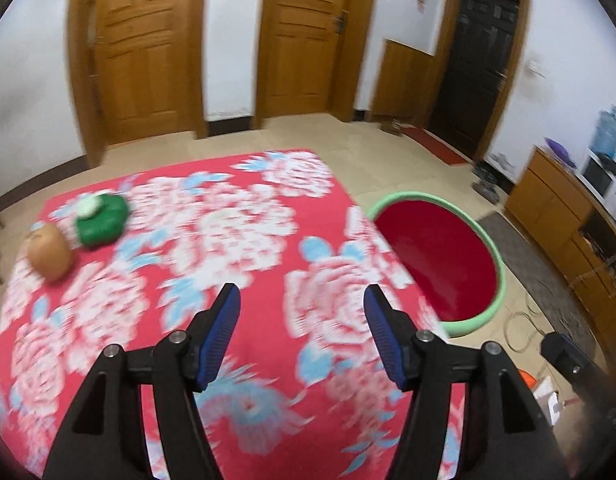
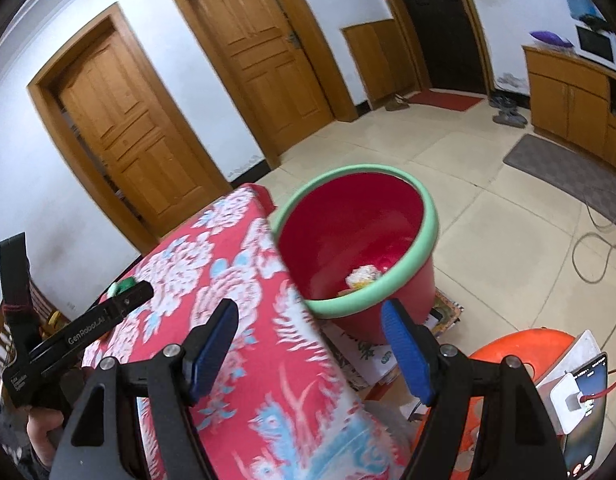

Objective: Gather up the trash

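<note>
my left gripper (image 1: 302, 334) has its jaws apart with nothing between them, above the flowered table cloth (image 1: 244, 236). my right gripper (image 2: 308, 344) is also spread and empty, with the red bucket (image 2: 417, 280) just ahead of it. 2 pieces remain far ahead-left of the left tool: a green packet (image 1: 102, 220) and a brown rounded thing (image 1: 50, 254) beside it. i judge the reach is long, so i could nudge them off the far edge. motion blur hides what they are. the trash in the bucket (image 2: 363, 274) is partly cut off by the rim.
</note>
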Demonstrator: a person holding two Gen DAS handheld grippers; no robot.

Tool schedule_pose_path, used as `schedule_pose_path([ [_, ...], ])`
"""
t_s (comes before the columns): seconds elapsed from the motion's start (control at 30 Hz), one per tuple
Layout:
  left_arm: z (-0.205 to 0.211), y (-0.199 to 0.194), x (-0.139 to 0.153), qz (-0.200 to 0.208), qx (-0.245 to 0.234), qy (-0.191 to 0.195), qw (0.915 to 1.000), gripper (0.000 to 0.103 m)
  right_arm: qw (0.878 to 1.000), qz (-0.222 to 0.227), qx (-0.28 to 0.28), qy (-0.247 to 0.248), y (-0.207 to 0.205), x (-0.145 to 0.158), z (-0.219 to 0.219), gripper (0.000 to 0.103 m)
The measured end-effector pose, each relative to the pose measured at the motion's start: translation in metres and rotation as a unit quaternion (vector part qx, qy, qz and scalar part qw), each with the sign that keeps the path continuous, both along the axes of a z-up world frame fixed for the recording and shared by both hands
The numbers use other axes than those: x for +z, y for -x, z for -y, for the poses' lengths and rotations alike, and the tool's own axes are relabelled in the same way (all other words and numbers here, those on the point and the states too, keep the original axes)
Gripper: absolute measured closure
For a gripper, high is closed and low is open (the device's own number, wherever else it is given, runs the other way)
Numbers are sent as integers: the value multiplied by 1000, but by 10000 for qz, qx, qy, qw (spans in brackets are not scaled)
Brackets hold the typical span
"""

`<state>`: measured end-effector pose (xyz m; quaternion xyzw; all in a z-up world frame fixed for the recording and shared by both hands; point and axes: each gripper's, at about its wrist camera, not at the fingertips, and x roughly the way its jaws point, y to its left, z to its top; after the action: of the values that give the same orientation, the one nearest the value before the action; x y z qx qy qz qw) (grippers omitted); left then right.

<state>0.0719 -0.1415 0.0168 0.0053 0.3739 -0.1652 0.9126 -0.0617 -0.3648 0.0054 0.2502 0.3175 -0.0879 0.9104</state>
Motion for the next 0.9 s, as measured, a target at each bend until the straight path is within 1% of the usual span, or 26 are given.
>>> schedule_pose_path([
  [0.07,-18,9,5,43,256,-87,9996,39,9999,34,128,36,2,5,-10,27],
  [0.17,-40,20,11,-3,514,-140,9986,39,9994,125,311,104,6,15,-27,27],
  [0.33,-77,44,18,-7,899,-128,9959,39,9975,310,598,216,13,29,-54,27],
  [0.43,-94,57,21,10,1037,-76,9946,39,9959,381,771,276,17,34,-73,27],
  [0.53,-109,73,24,113,1196,-178,9926,39,9941,397,959,330,20,35,-89,27],
  [0.7,-127,96,28,299,1436,-249,9889,31,9903,476,1225,444,28,38,-116,25],
  [0.77,-133,104,30,373,1503,-264,9876,24,9888,500,1308,518,30,39,-127,22],
  [0.9,-140,113,32,463,1585,-251,9859,22,9863,525,1417,665,32,36,-145,17],
])
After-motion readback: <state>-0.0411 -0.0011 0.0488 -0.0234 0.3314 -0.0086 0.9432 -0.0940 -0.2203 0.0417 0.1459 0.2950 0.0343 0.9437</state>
